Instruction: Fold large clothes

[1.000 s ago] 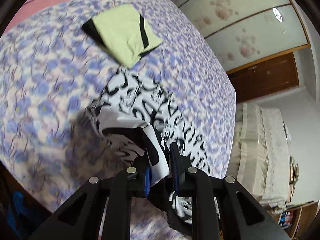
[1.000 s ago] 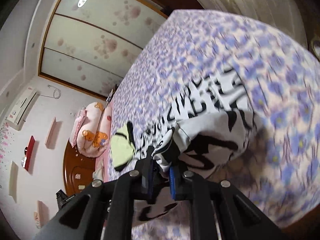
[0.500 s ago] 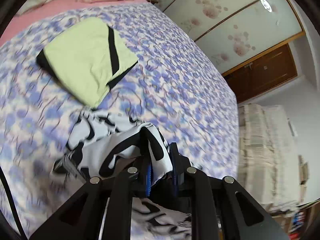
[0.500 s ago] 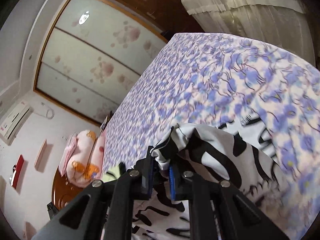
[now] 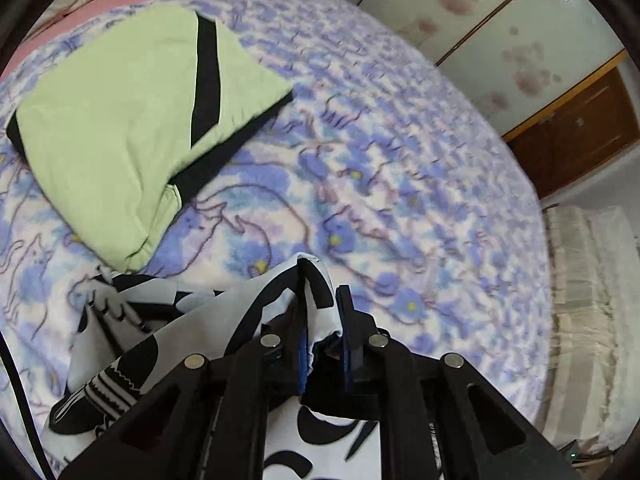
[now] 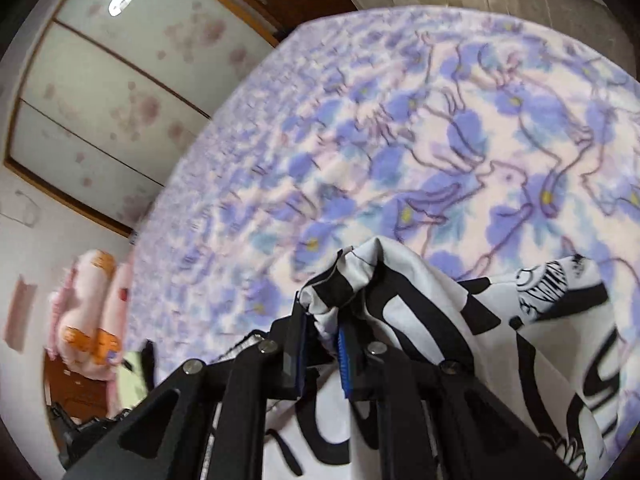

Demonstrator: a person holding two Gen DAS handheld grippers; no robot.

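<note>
- Two grippers are each pinching an edge of the black-and-white patterned garment (image 5: 168, 344): the left gripper (image 5: 323, 332) is clamping a fold of it between narrow jaws at lower centre of the left wrist view, and the right gripper (image 6: 322, 344) is doing the same at lower centre of the right wrist view.
- Most of the garment is draping below and beside the jaws, spreading toward the lower left in the left view and the lower right (image 6: 520, 340) in the right view, over the purple floral blanket (image 5: 400, 168).
- Judging from this, the step in hand is carrying the held edge across to lay one half over the other.
- Doing it well is likely meaning keeping both grips level and the cloth between them taut, so the fold line is coming out straight rather than bunched.
- Lowering both corners together onto the blanket before releasing should be keeping the layers aligned.
- One hazard is sitting at upper left of the left view: the folded green garment (image 5: 120, 120) is lying just beside the patterned cloth, so the fold should be landing short of it.
</note>
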